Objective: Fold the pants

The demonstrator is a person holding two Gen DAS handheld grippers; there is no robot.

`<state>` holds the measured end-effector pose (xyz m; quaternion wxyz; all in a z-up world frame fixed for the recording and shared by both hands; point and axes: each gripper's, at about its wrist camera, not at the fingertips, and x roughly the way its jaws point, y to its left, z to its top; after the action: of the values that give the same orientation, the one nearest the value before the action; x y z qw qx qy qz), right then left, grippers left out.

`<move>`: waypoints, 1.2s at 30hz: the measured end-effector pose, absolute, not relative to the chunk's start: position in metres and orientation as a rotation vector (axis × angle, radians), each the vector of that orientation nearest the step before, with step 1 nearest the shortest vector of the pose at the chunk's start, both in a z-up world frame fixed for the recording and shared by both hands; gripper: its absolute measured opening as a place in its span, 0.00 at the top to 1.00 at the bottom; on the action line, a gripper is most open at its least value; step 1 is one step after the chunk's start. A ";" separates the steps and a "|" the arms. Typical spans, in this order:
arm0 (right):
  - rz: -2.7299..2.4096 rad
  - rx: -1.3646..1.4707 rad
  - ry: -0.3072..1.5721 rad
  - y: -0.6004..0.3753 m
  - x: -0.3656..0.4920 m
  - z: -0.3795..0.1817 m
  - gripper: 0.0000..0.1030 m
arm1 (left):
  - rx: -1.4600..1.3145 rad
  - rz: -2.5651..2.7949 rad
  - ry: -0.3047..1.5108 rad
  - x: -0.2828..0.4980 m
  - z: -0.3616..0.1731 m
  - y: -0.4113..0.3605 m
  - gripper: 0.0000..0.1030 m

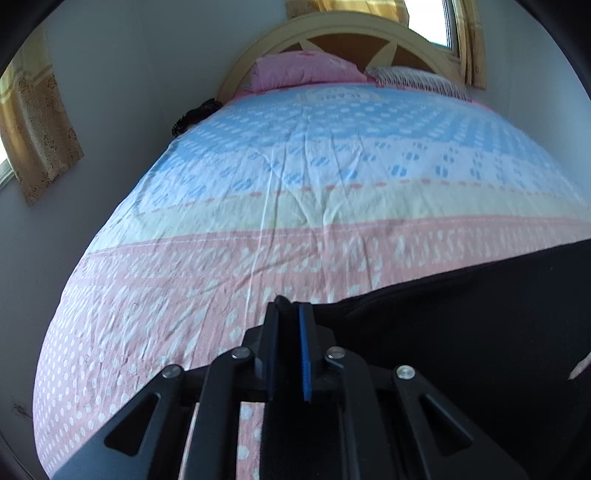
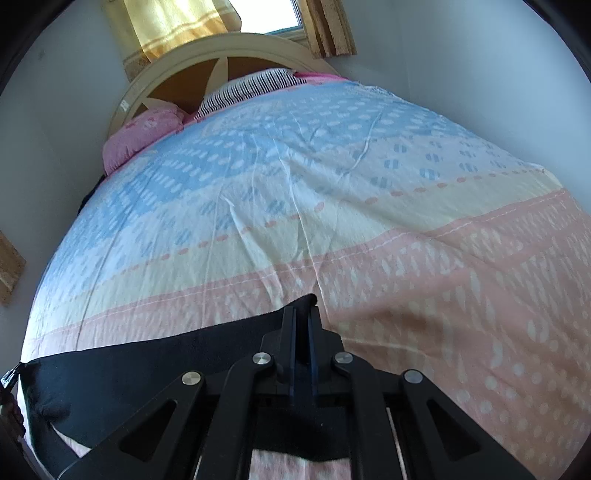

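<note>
Both of your grippers are clamped on the black pants [image 2: 155,365], one at each end of a stretched edge. Your left gripper [image 1: 290,308] has its jaws drawn close together with a nub of dark cloth poking out at the tips; your right gripper [image 2: 303,312] is pinched on a raised corner of the same fabric. How much cloth sits between the pads you cannot see, since the fingers and linkage cover it in both views. Below each gripper the pants drop out of frame, so their legs, waistband and overall shape stay hidden, and the fabric is so dark that seams barely read. From your right wrist view the pants run as a taut band off to the left edge, where a small metal part and a bit of a hand are cut off by the frame. From your left wrist view the cloth fills the lower right as a black mass, with a pale sliver at the far right too small to make out. Under the pants lies the bed [image 1: 314,184], covered by a wrinkled sheet banded pink, cream and blue. At its head sit a pink pillow [image 1: 303,72] and a striped pillow [image 1: 417,79] against an arched headboard [image 1: 332,26]. A dark object [image 1: 195,114] rests between mattress and wall, unclear what it is. Curtains [image 2: 173,22] frame a bright window behind.
</note>
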<state>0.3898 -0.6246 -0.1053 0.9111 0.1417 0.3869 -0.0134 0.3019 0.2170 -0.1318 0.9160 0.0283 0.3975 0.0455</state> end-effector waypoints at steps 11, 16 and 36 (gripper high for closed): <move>0.031 0.348 0.611 -0.632 0.273 -0.074 0.96 | -0.182 -0.042 0.672 0.223 -0.101 0.252 0.94; 0.014 0.402 0.613 -0.645 0.228 -0.091 0.96 | -0.210 -0.080 0.667 0.197 -0.111 0.253 0.95; -0.203 0.262 0.654 -0.651 0.148 -0.108 0.51 | -0.190 -0.088 0.721 0.133 -0.162 0.252 0.95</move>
<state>0.1479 -0.6507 -0.1077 0.9334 0.1283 0.3199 -0.0995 0.1332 0.2521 -0.1621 0.9304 -0.0929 0.3520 -0.0428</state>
